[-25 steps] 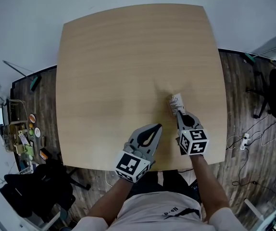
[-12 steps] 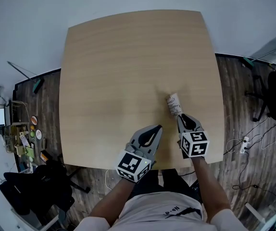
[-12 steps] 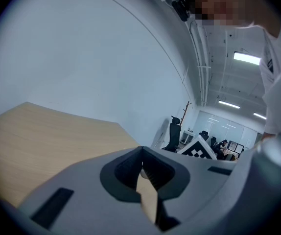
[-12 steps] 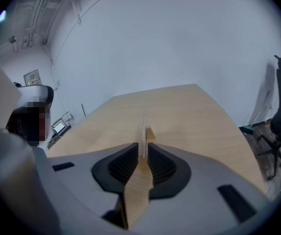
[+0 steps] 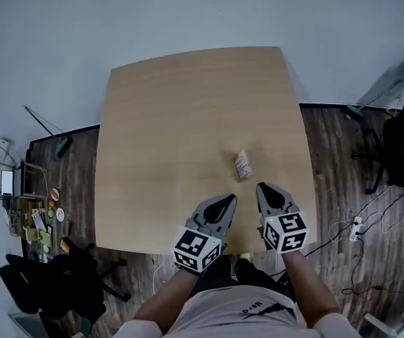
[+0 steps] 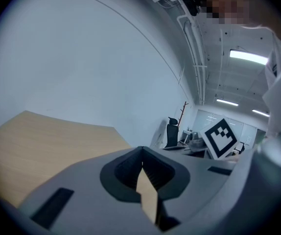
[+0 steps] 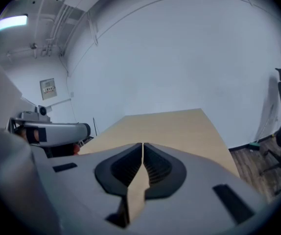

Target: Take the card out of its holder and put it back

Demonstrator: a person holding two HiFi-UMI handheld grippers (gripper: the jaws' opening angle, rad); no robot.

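Kept left tool (image 5: 223,201) pressed together, empty, over the near edge of the bench (image 5: 160,118), as before. Left the card holder (image 5: 242,165) lying free on the bench. Drew right tool (image 5: 264,188) back from it, likewise pressed together on nothing. Looked small, white, faintly printed, tilted; lay just beyond and between both tools, touching neither.

The card holder (image 5: 242,165) seems too small to tell what it contains.
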